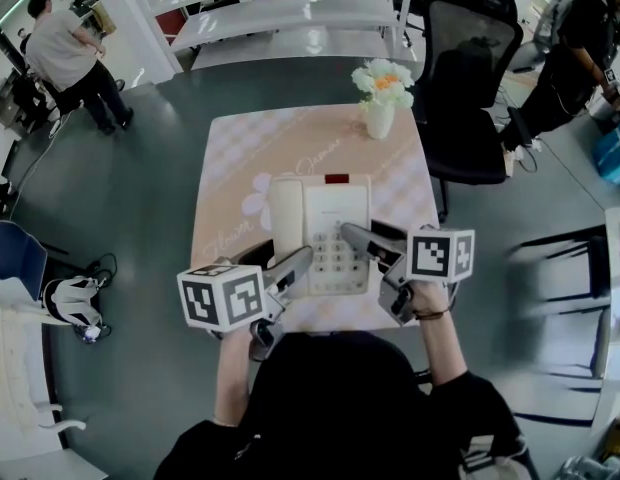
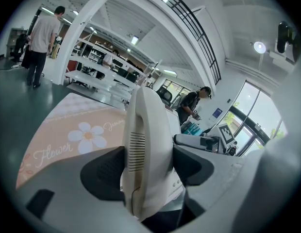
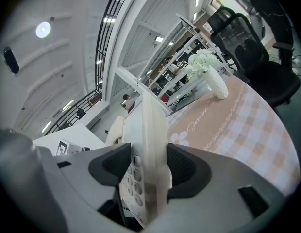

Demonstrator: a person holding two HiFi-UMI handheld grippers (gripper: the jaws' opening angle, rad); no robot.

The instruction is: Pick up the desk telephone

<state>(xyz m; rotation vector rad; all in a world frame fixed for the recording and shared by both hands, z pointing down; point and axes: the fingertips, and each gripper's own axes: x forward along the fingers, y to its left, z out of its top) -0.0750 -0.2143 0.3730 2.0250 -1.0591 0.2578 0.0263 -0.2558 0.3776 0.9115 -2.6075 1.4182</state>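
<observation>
A cream desk telephone (image 1: 320,230) with its handset on the left and a keypad lies on the small pink-checked table (image 1: 240,148). My left gripper (image 1: 293,264) comes in from the near side and is shut on the phone's left, handset side. In the left gripper view the phone's edge (image 2: 148,144) stands upright between the black pads (image 2: 104,171). My right gripper (image 1: 356,236) holds the right edge by the keypad. In the right gripper view that edge (image 3: 153,140) is pinched between both pads (image 3: 187,166). I cannot tell whether the phone is off the table.
A white vase of flowers (image 1: 380,103) stands at the table's far edge. A black office chair (image 1: 470,98) is close to the far right corner. One person (image 1: 65,58) stands far left and another (image 1: 580,48) far right. White shelving runs along the back.
</observation>
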